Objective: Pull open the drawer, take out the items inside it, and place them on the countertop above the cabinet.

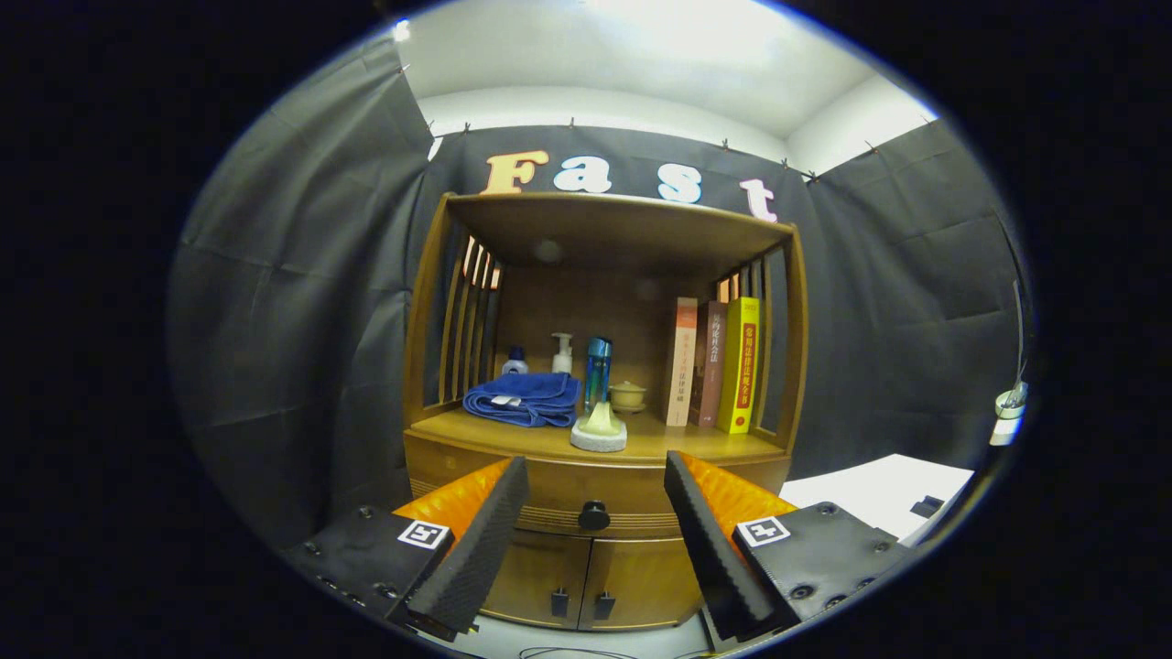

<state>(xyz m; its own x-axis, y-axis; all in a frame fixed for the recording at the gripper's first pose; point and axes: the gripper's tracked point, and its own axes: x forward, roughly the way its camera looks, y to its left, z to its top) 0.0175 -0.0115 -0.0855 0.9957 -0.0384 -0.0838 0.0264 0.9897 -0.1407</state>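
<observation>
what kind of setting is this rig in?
Looks like a staged household booth, not a real home: a wooden cabinet with books and a folded blue towel stands against black cloth walls. Gripper is open, facing the drawer knob.

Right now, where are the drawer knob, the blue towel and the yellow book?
drawer knob (593, 515), gripper view, its round face.
blue towel (524, 398), gripper view, the folded top.
yellow book (740, 366), gripper view, its spine.

countertop (549, 441): wooden top of the cabinet, under a slatted hutch
left side: folded blue towel (524, 398); 2 small bottles (561, 353) behind it at the back
front edge, middle: pale sponge (600, 430); blue bottle (597, 372) just behind; small lidded jar (628, 395) beside it
right side: 3 upright books (712, 364)
</observation>
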